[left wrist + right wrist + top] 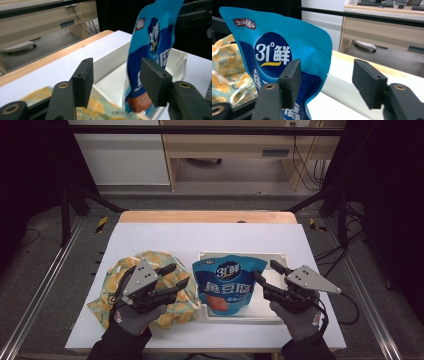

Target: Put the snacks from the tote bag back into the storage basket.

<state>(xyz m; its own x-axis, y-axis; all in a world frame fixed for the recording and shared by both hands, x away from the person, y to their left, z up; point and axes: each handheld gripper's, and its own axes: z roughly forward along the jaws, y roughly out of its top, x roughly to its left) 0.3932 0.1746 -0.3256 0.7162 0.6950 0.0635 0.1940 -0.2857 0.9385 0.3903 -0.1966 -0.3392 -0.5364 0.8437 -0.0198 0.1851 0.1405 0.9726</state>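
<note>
A blue snack bag (227, 282) stands upright in a white tray (272, 257) near the table's front. Left of the tray lies a yellow-orange patterned cloth bag (112, 280). My left gripper (179, 276) hovers open over the cloth bag, its jaws pointing toward the blue bag. My right gripper (265, 270) is open at the blue bag's right edge. In the left gripper view the blue bag (155, 32) rises beyond the left gripper (117, 82), over the tray (110, 62). In the right gripper view the blue bag (274, 45) reaches a little into the gap of the right gripper (327, 85).
The white table top (210, 237) has a wooden strip (207, 216) at its far edge. Black frame posts (65, 205) stand at both sides. A wooden desk (225, 145) and floor cables (307, 165) lie beyond the table.
</note>
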